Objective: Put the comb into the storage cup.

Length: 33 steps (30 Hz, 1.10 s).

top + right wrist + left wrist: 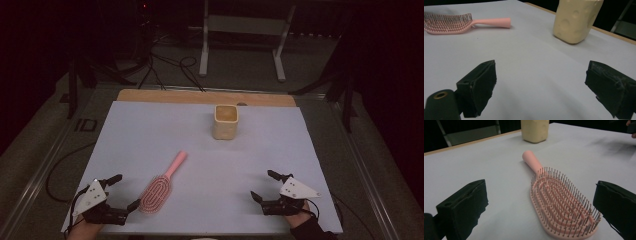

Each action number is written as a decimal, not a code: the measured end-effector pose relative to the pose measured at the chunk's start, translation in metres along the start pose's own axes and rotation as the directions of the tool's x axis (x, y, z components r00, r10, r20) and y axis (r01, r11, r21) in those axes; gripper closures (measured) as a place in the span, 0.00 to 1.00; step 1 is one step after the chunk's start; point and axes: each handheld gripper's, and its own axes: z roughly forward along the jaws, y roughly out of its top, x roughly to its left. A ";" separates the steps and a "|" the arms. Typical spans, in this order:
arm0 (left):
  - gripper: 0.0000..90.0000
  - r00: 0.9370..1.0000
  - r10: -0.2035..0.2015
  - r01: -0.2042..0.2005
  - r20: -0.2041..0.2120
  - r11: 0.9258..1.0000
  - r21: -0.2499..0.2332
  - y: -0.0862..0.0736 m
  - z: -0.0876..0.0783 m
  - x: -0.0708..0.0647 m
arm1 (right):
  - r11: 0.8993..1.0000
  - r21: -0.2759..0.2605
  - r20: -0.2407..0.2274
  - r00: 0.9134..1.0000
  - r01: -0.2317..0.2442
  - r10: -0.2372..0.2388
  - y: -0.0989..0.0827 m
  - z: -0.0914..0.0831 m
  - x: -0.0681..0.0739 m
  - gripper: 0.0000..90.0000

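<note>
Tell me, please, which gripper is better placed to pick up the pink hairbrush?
Probably the left gripper. Its open jaws stand right beside the pink hairbrush, whose bristle head lies between them in the left gripper view. The right gripper, also open, is farther away, across bare table.

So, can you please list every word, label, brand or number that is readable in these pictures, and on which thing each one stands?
"ID" or "01": pale marks on the dark floor left of the table; too blurred to read with certainty.
Pink hairbrush: no text visible.
Cream cup: only round dimples, no text.
Left tool and right tool: small dots on their grey plates, no letters readable.
</note>
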 end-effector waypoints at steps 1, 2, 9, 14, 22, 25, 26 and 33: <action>0.00 1.000 0.002 -0.002 0.001 1.000 0.005 0.000 0.000 0.000 | 1.000 -0.001 0.001 1.000 -0.001 0.001 0.000 0.000 0.000 0.11; 0.00 1.000 0.004 -0.004 0.002 1.000 0.010 0.000 0.001 0.000 | 1.000 0.000 0.003 1.000 -0.003 0.003 0.000 0.000 0.000 0.11; 0.00 1.000 0.014 -0.015 0.007 1.000 0.023 0.001 0.003 -0.002 | 1.000 -0.002 -0.001 1.000 -0.003 0.003 0.000 -0.001 0.000 0.11; 0.00 1.000 0.018 -0.019 0.019 0.999 0.029 0.003 0.004 -0.004 | 1.000 -0.003 -0.004 1.000 0.002 -0.002 0.001 -0.001 0.001 0.11; 0.00 0.997 0.004 -0.005 0.071 1.000 0.015 0.006 0.004 -0.005 | 1.000 0.003 0.004 1.000 0.012 -0.012 0.001 -0.001 0.001 0.11; 0.00 0.997 0.006 -0.007 0.076 1.000 0.014 0.009 0.004 -0.007 | 1.000 -0.008 0.005 1.000 0.007 -0.007 0.002 -0.003 0.001 0.11; 0.00 0.997 0.008 -0.009 0.073 1.000 0.008 0.012 0.003 -0.007 | 1.000 -0.010 0.006 1.000 0.008 -0.008 0.003 -0.003 0.001 0.11; 0.00 0.994 0.018 -0.020 0.108 1.000 0.023 0.025 0.004 -0.010 | 1.000 -0.016 0.010 1.000 0.008 -0.008 0.003 -0.003 0.001 0.11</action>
